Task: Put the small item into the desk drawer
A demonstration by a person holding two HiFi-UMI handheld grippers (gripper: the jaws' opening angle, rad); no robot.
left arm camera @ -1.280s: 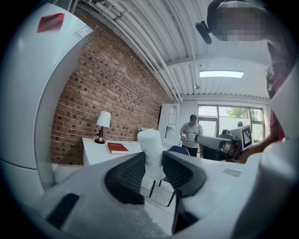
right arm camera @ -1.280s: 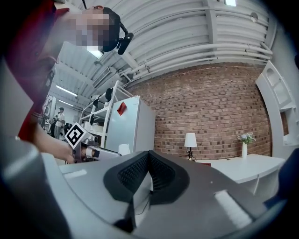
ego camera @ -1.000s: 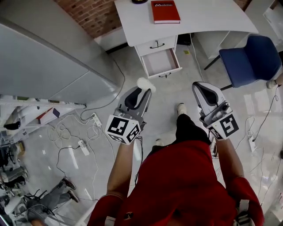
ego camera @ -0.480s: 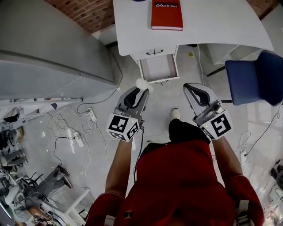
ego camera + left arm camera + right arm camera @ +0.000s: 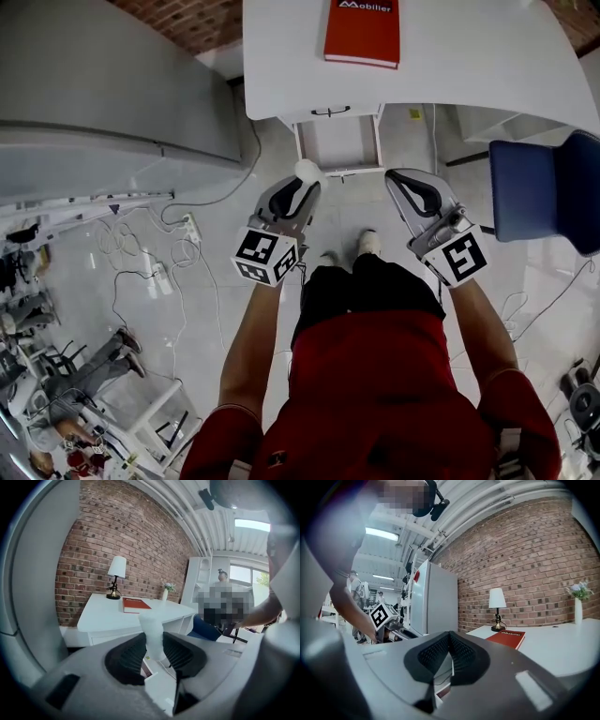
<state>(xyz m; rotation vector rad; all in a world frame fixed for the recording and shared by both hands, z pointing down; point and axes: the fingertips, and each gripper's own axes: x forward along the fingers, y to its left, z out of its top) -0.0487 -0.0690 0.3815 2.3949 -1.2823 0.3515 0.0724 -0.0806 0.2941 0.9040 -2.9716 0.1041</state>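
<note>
A small white cylinder [image 5: 307, 170] sticks up between the pads of my left gripper [image 5: 302, 180], which is shut on it just short of the open desk drawer [image 5: 339, 142]. In the left gripper view the white item [image 5: 152, 637] stands upright in the left gripper [image 5: 153, 649], in front of the white desk [image 5: 103, 616]. My right gripper [image 5: 396, 176] hangs beside it to the right, shut with nothing between its jaws. The right gripper [image 5: 450, 639] shows its pads meeting at the tips.
A red book [image 5: 364, 33] lies on the white desk [image 5: 281, 56]; a lamp [image 5: 116, 576] and a small vase [image 5: 165, 592] stand at its back. A blue chair [image 5: 548, 187] stands to the right. A grey cabinet [image 5: 112, 84] and floor cables [image 5: 178, 253] lie left.
Both grippers have moved forward toward the desk, so the open drawer now lies just beyond their tips. The left gripper still holds the white item; the right stays shut.
</note>
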